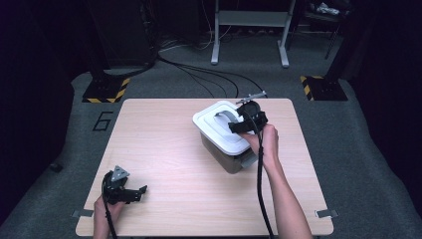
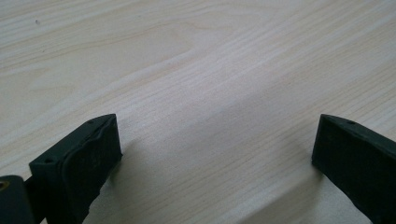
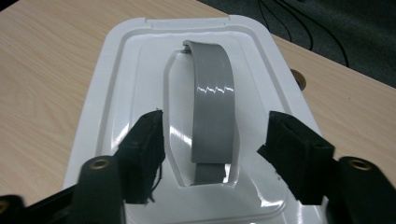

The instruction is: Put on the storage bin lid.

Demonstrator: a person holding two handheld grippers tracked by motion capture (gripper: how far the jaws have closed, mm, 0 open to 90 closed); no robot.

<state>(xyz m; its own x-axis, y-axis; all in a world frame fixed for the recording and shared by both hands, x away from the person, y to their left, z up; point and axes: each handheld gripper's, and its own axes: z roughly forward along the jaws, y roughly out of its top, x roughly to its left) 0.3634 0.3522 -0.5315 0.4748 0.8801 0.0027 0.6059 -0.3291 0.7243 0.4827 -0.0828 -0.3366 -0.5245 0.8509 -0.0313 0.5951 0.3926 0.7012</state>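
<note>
A white-lidded grey storage box (image 1: pixel 219 130) stands on the right half of the wooden table (image 1: pixel 169 149), turned at an angle. Its lid (image 3: pixel 130 79) carries a grey arched handle (image 3: pixel 214 88) set in a recess. My right gripper (image 3: pixel 215 122) hovers just over the lid, open, with one jaw on each side of the handle and neither pad touching it; from above, the right gripper (image 1: pixel 235 126) reaches over the box from the right. My left gripper (image 1: pixel 141 192) rests near the table's front left corner, open, with nothing but bare wood (image 2: pixel 196 74) between its jaws (image 2: pixel 217 140).
Black cables (image 1: pixel 209 74) run across the grey floor beyond the table. Two hazard-striped stand bases (image 1: pixel 105 90) (image 1: pixel 323 87) sit at the far corners, and a metal frame (image 1: pixel 249 30) stands farther back. A small round hole (image 3: pixel 299 79) shows in the tabletop beside the box.
</note>
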